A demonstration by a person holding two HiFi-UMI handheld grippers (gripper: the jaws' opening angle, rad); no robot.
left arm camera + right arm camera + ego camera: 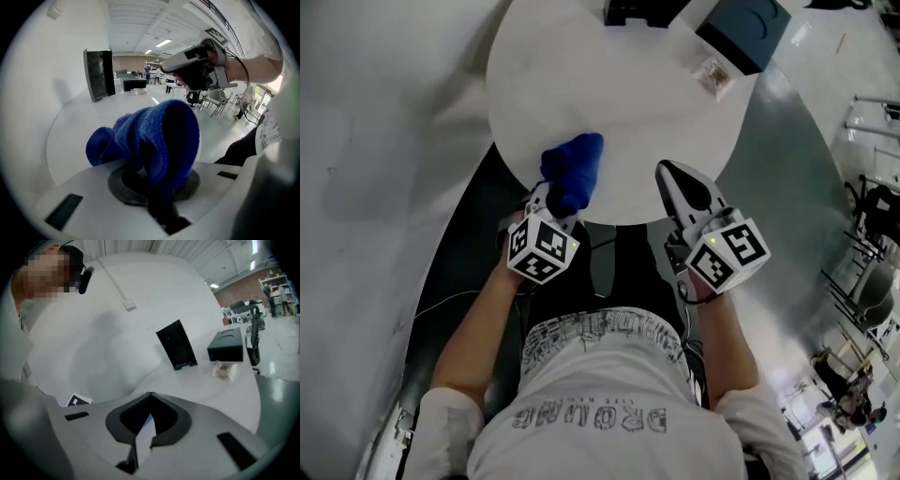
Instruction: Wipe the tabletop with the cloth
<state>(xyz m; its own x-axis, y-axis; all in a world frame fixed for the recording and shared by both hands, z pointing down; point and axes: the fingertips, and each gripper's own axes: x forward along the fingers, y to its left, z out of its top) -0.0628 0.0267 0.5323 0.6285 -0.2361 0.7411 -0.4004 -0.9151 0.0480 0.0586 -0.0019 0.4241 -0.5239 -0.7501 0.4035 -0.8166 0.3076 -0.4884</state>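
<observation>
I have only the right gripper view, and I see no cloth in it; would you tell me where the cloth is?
Observer: The blue cloth is in the left gripper, whose jaws are shut on it.
Operator: Thank you. Where is it relative to the table?
Observer: In the head view it sits over the near edge of the round white table, to the left of the right gripper.
Operator: Is it spread flat?
Observer: No. The left gripper view shows it bunched in a lump rising from the jaws. I cannot tell whether it touches the tabletop.
</observation>
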